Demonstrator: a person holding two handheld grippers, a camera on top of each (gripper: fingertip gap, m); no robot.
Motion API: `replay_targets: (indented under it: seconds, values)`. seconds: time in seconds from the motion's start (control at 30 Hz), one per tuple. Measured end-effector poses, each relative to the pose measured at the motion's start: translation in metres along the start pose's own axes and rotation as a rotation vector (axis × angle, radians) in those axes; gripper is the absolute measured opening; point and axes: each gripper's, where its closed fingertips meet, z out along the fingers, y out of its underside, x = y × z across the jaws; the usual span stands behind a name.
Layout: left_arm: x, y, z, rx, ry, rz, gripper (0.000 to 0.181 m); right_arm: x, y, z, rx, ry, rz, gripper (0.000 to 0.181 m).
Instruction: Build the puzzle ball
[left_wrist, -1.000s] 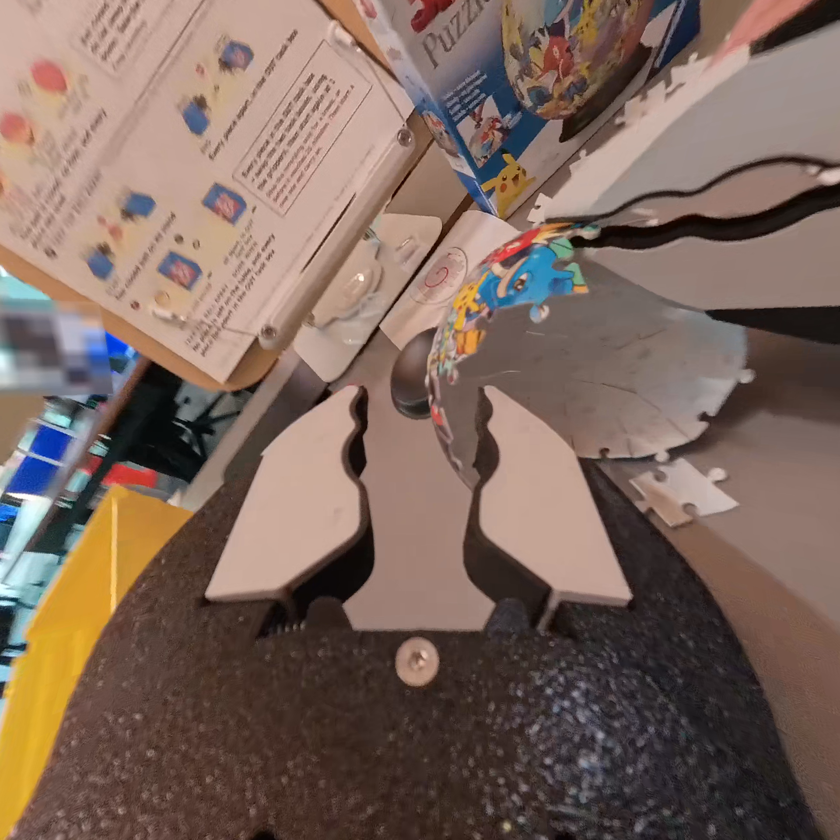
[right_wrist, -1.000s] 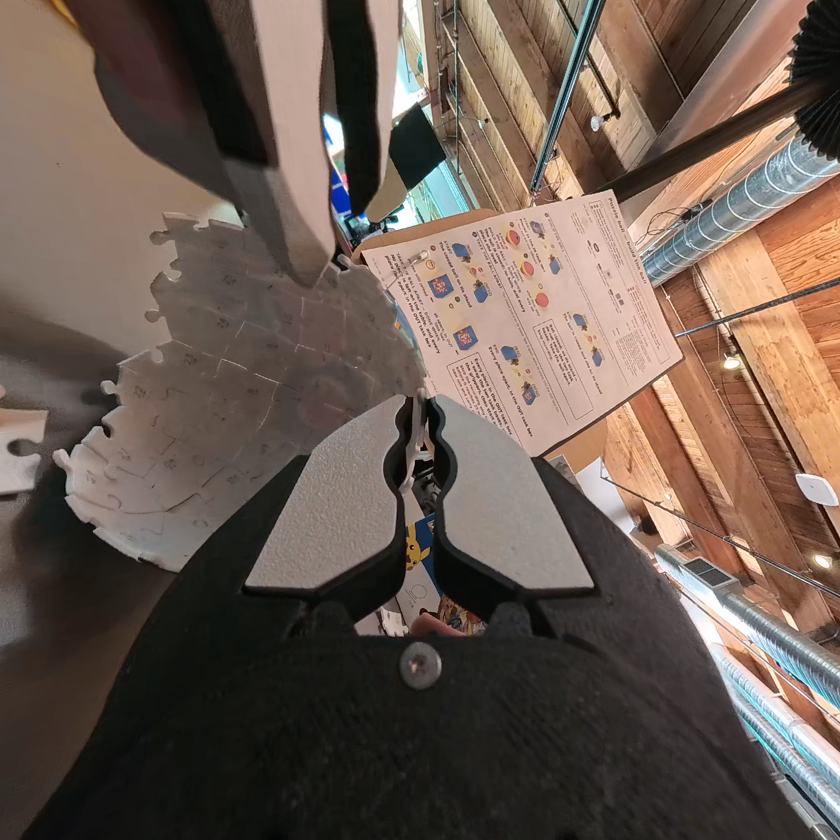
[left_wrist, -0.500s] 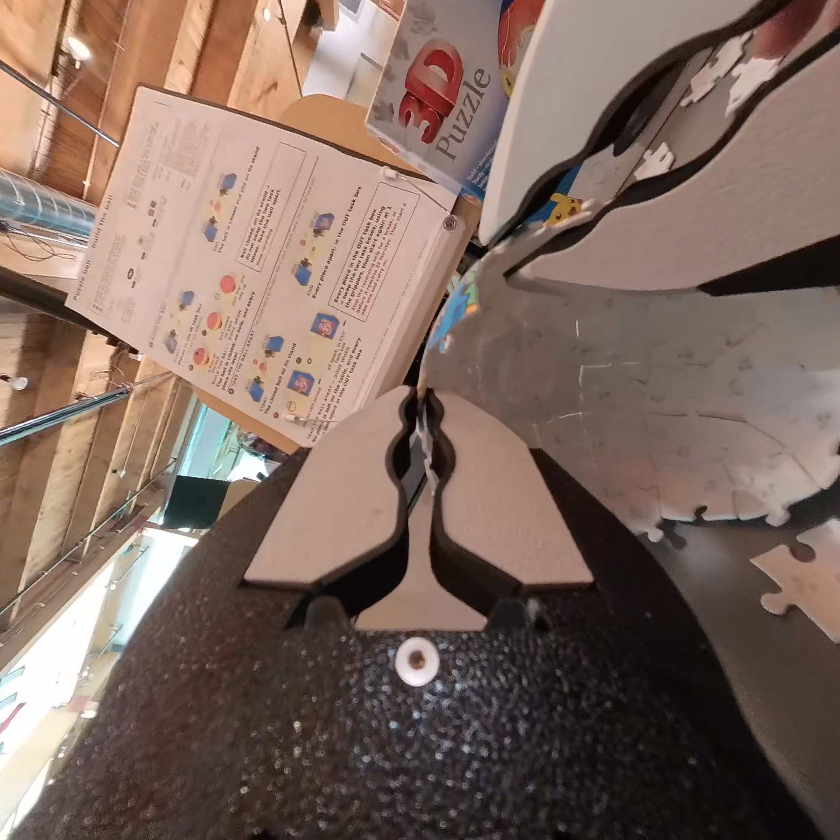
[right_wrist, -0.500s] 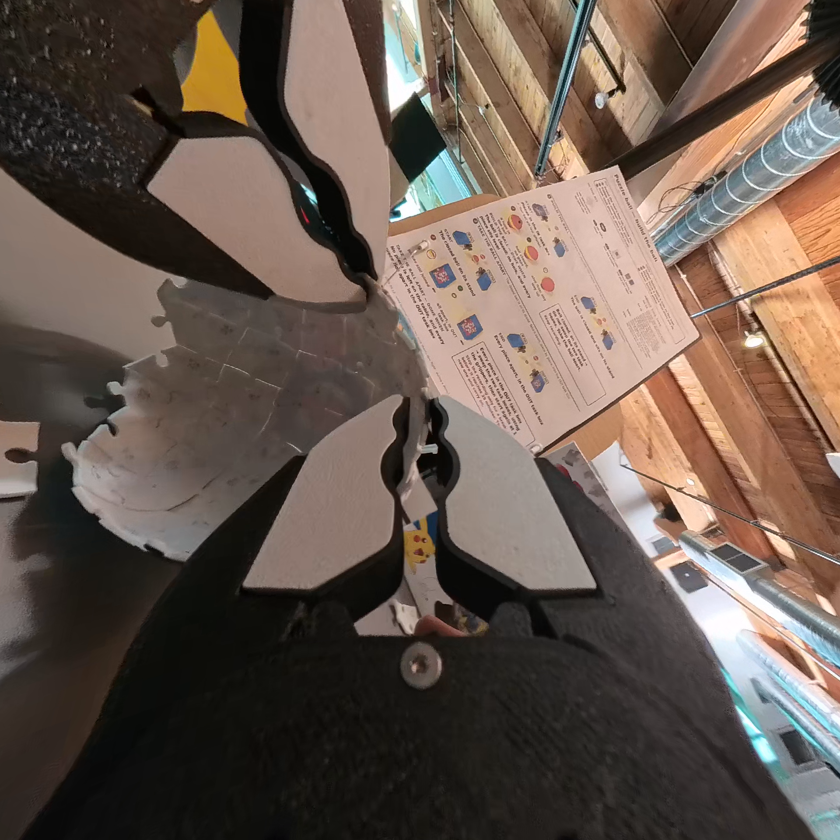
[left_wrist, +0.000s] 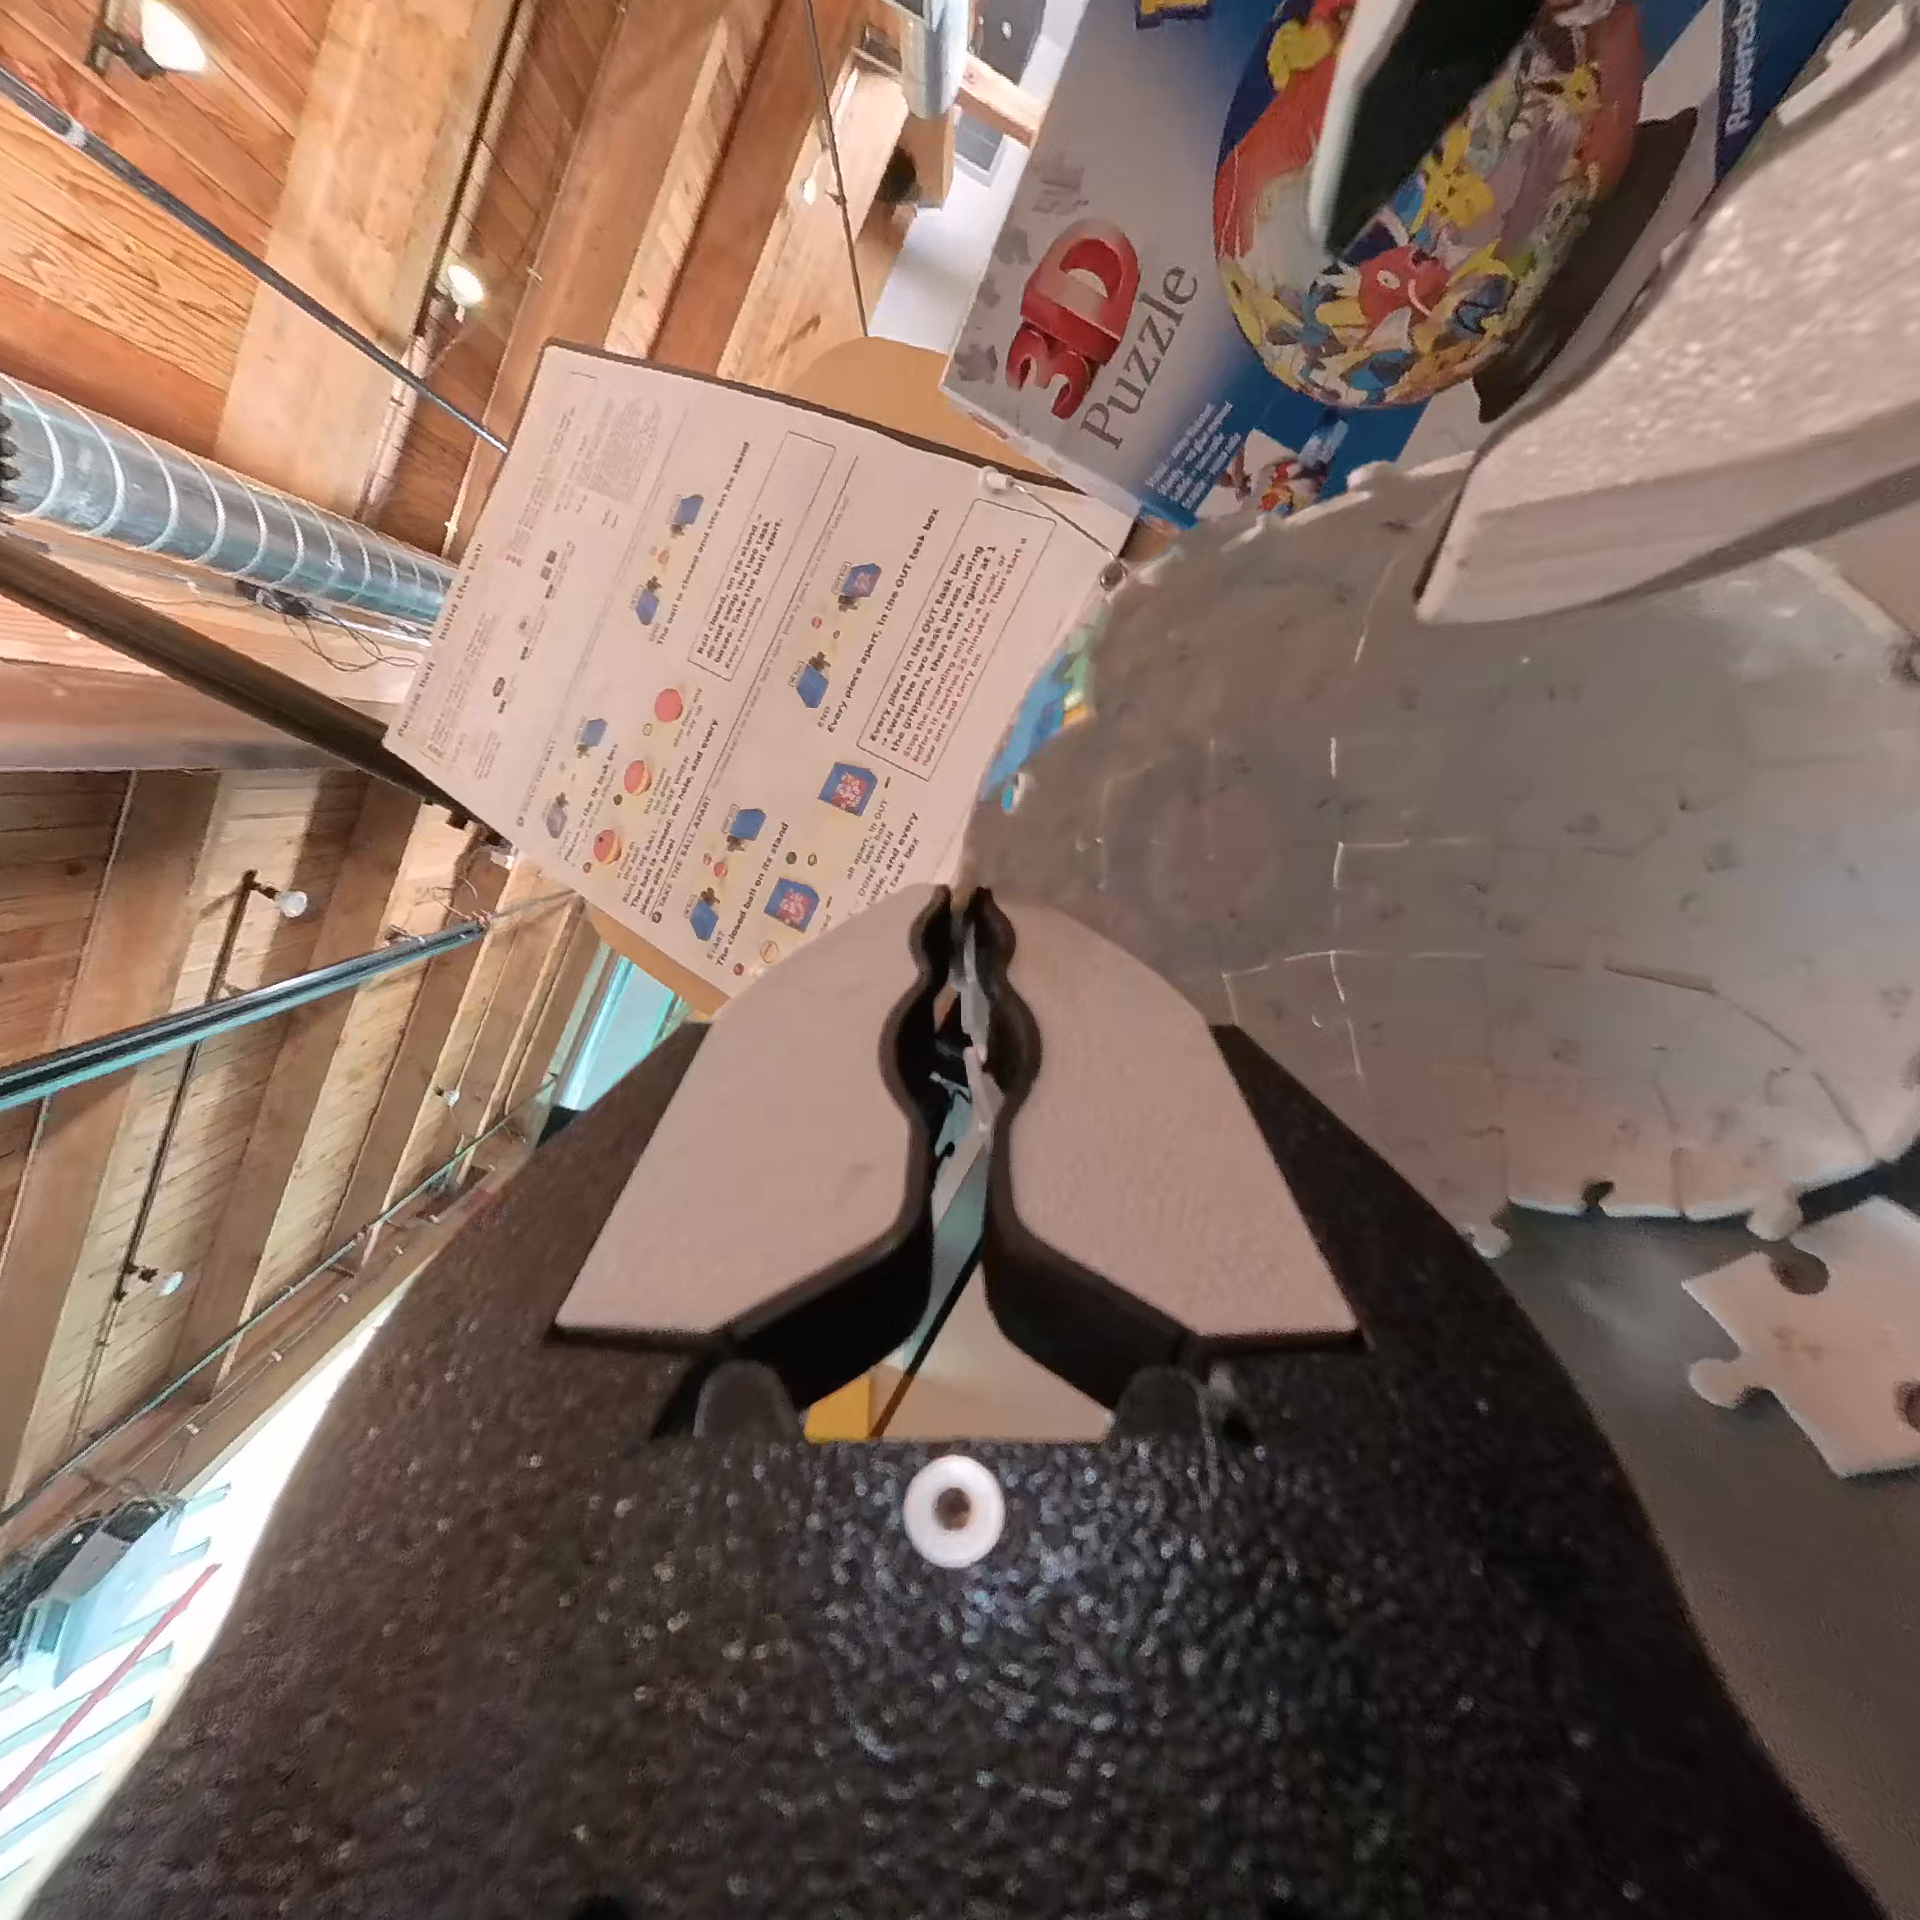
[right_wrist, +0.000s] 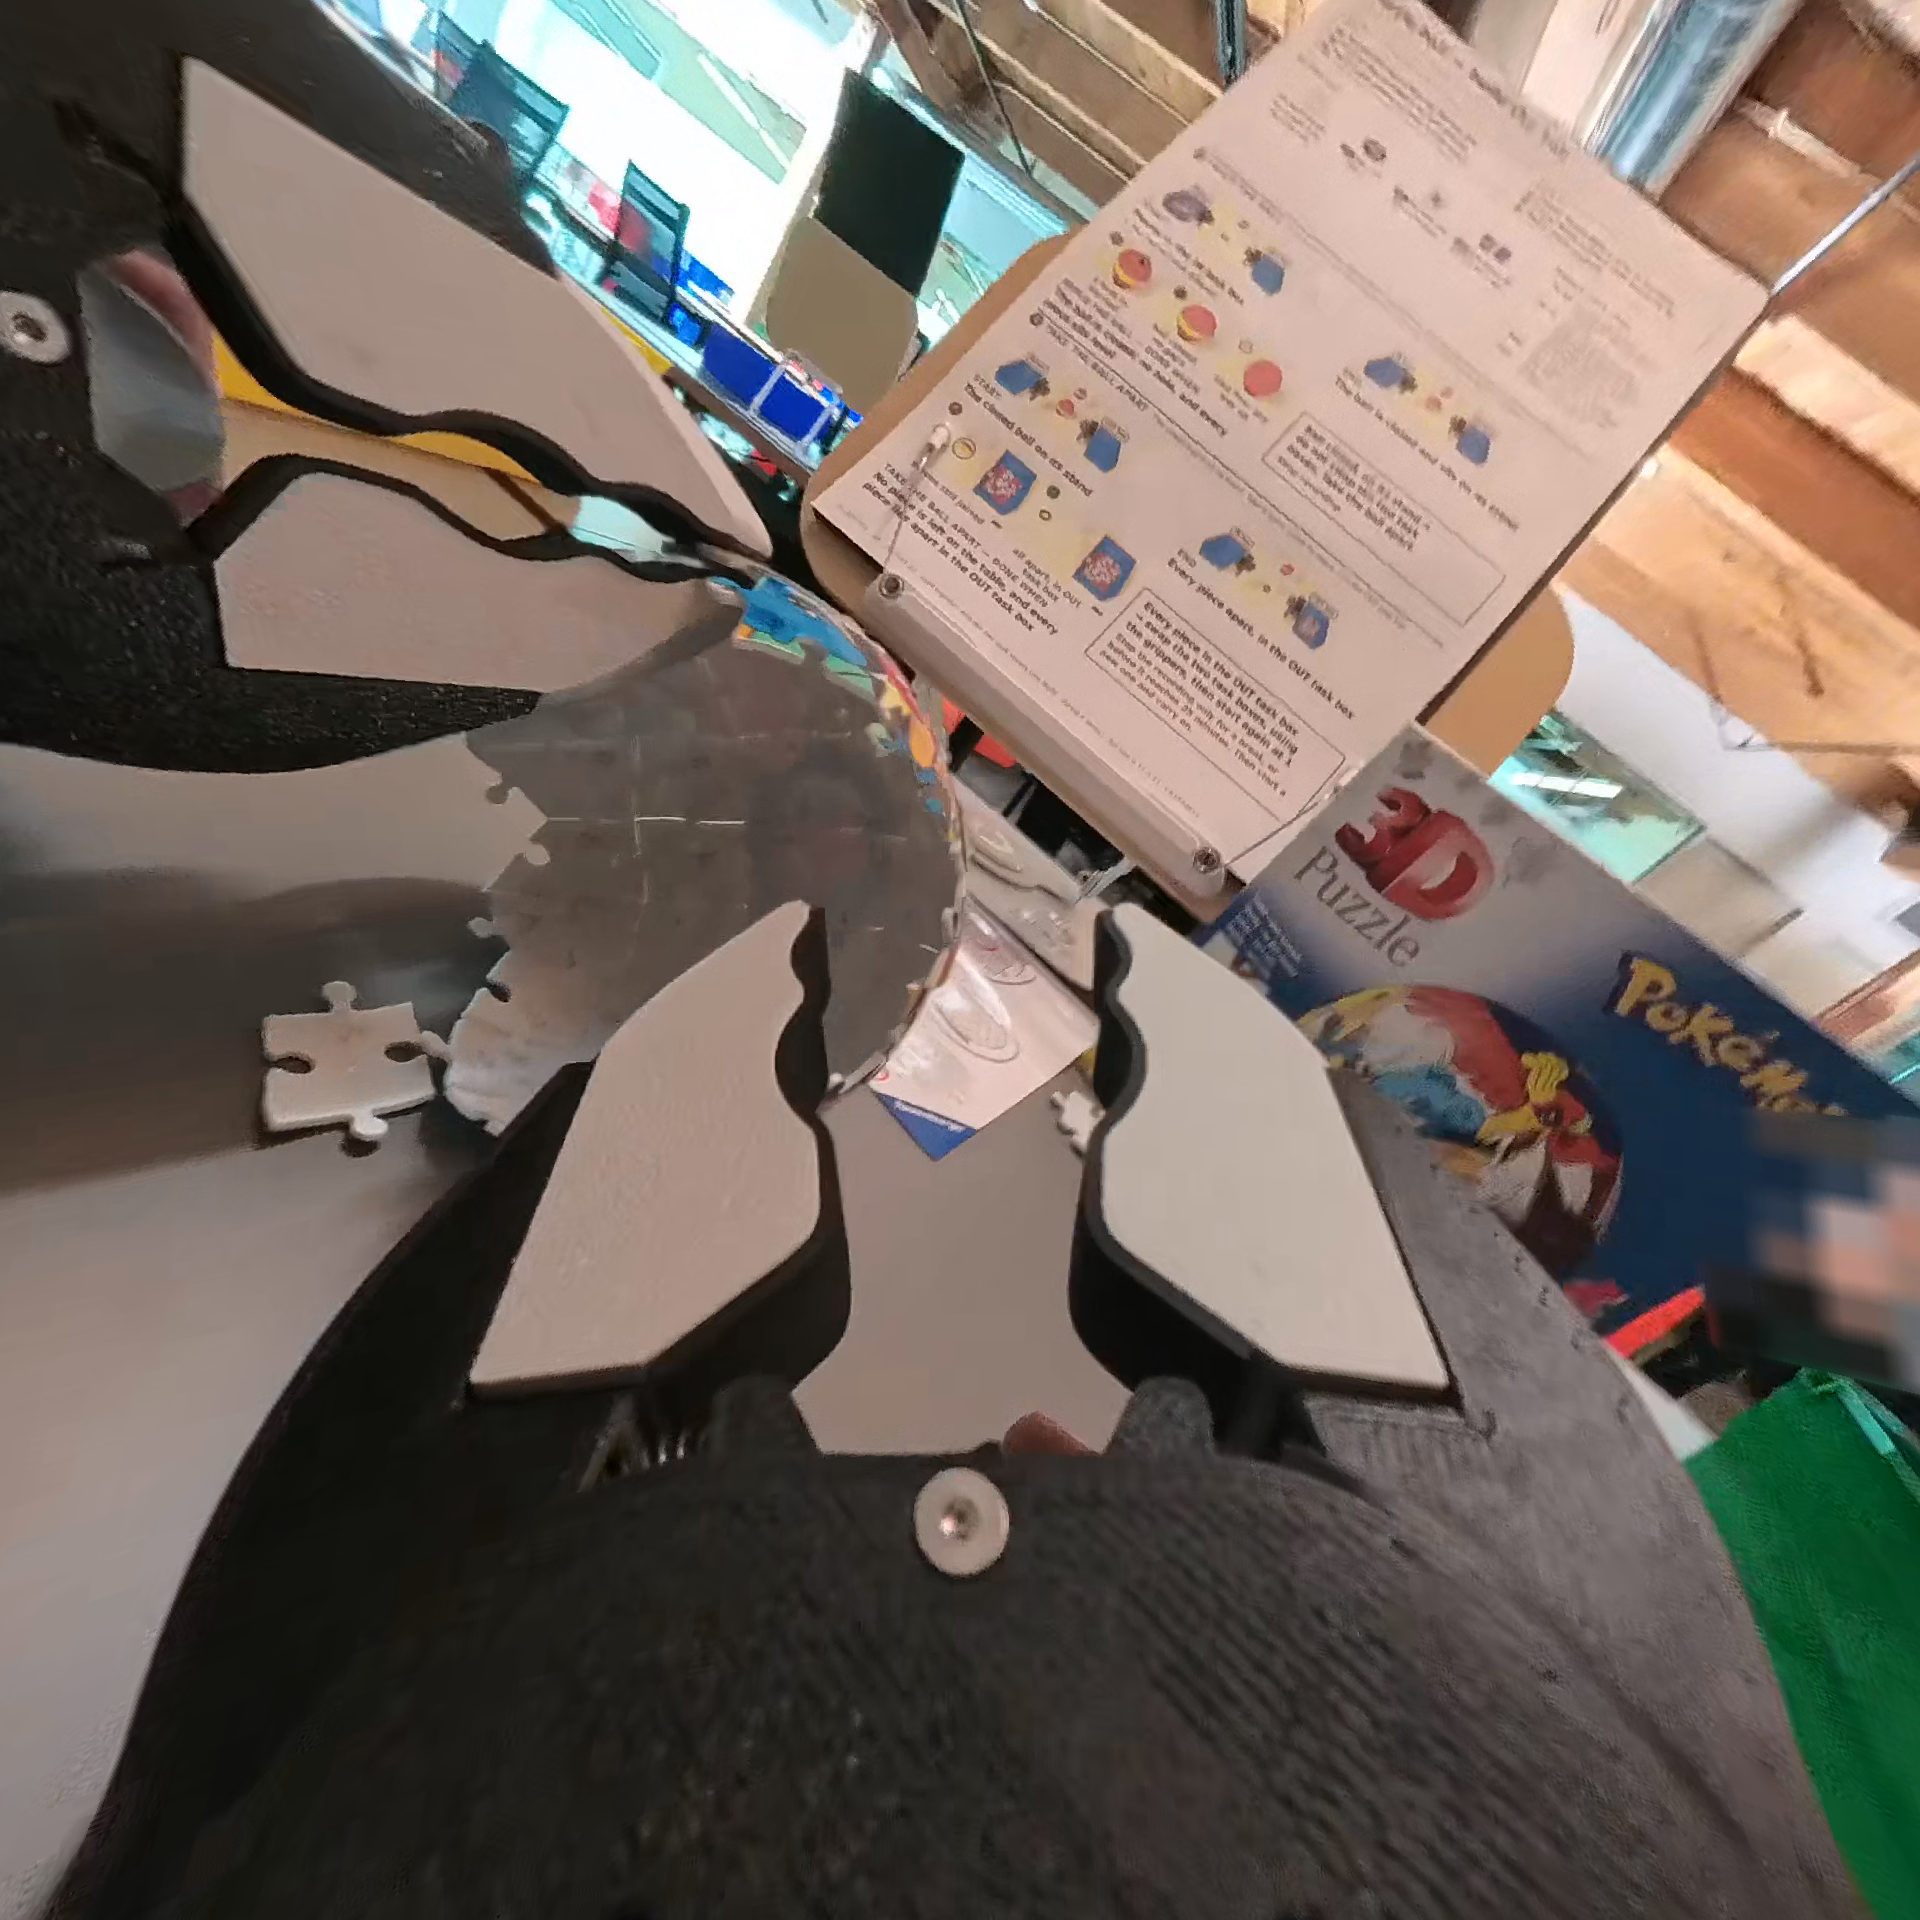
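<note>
The half-built puzzle ball shell shows its grey inner side, with colourful print along its rim. My left gripper is shut on the shell's rim and holds it tilted above the table. In the right wrist view the shell hangs from the left gripper at upper left. My right gripper is open and empty, just beside the shell's lower rim, not touching it. A loose puzzle piece lies on the table under the shell; it also shows in the left wrist view.
The puzzle box stands at the right, behind an instruction sheet on a clipboard. A folded leaflet and a small loose piece lie ahead of my right fingers. A green bag sits at far right. Tip to tip, the grippers are about 9 cm apart. My right gripper's tips are some 10 cm from the loose puzzle piece.
My left gripper closed on the shell's rim and lifted it. My right gripper, shut on the rim before, has opened, let go and drawn back.
</note>
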Motion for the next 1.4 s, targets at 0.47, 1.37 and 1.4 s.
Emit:
replay_targets:
  seconds: [0.47, 1.37, 1.4]
  values:
    - [0.000, -0.002, -0.007, 0.036, -0.044, -0.003, 0.003, -0.002, 0.008, 0.011, -0.073, 0.033, -0.007, 0.008]
    - [0.000, 0.004, -0.008, 0.031, -0.037, -0.064, 0.004, -0.008, 0.013, 0.007, -0.145, 0.079, 0.017, 0.005]
    - [0.000, 0.004, -0.008, 0.032, -0.039, -0.062, 0.004, -0.008, 0.012, 0.007, -0.144, 0.082, 0.003, 0.004]
